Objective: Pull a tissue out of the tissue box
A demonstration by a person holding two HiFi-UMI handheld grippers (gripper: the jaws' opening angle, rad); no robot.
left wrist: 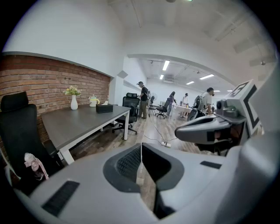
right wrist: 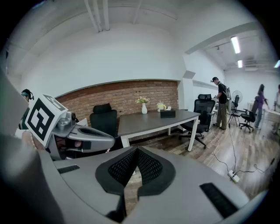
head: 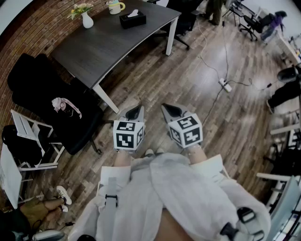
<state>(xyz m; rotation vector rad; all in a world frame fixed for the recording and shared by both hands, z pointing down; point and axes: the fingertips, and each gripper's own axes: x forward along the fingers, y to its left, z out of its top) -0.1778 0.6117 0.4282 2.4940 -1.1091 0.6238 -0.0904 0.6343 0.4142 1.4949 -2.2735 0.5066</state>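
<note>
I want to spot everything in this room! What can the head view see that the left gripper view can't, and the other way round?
Only the head view shows the marker cube on the left gripper, the white folding chair and a pair of sneakers on the floor. Only the left gripper view shows the ceiling lights and the white wall above the bricks. Both show the dark table with the black tissue box, the white vase of flowers, and the right gripper.

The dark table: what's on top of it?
A white vase of flowers, a pale mug and a black tissue box with one tissue poking out. The box's inside is covered.
</note>
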